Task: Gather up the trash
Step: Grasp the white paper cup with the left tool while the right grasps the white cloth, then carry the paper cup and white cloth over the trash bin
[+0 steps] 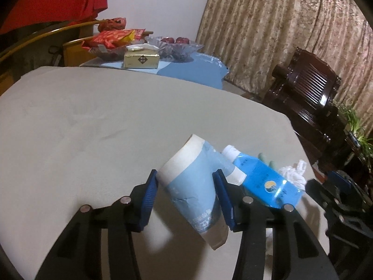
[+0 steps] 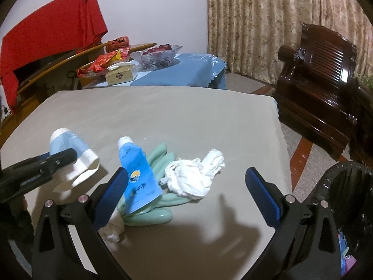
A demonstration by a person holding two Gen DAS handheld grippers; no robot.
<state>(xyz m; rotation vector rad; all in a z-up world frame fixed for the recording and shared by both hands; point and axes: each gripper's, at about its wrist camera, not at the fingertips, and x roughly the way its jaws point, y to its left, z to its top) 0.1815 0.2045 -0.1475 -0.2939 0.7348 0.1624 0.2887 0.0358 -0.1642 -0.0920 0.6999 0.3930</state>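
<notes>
A crumpled light-blue and white paper cup [image 1: 193, 182] is pinched between the blue pads of my left gripper [image 1: 185, 177] and hangs tilted just above the grey table [image 1: 93, 128]. The right wrist view shows this gripper [image 2: 63, 157] from the side, shut on the cup [image 2: 70, 144]. My right gripper [image 2: 186, 175] stands open above a white tissue wad [image 2: 195, 177]. Its left finger is beside a blue tube [image 2: 137, 172] that lies on a pale green rubber glove [image 2: 160, 158]. A smaller tissue scrap [image 2: 113, 231] lies near the glove's cuff.
A bin lined with a black bag [image 2: 345, 186] stands off the table's right edge. A dark wooden armchair [image 2: 321, 81] is behind it. At the back, a blue-clothed table [image 2: 186, 70] holds a tissue box [image 2: 120, 75], a glass bowl and snack bags.
</notes>
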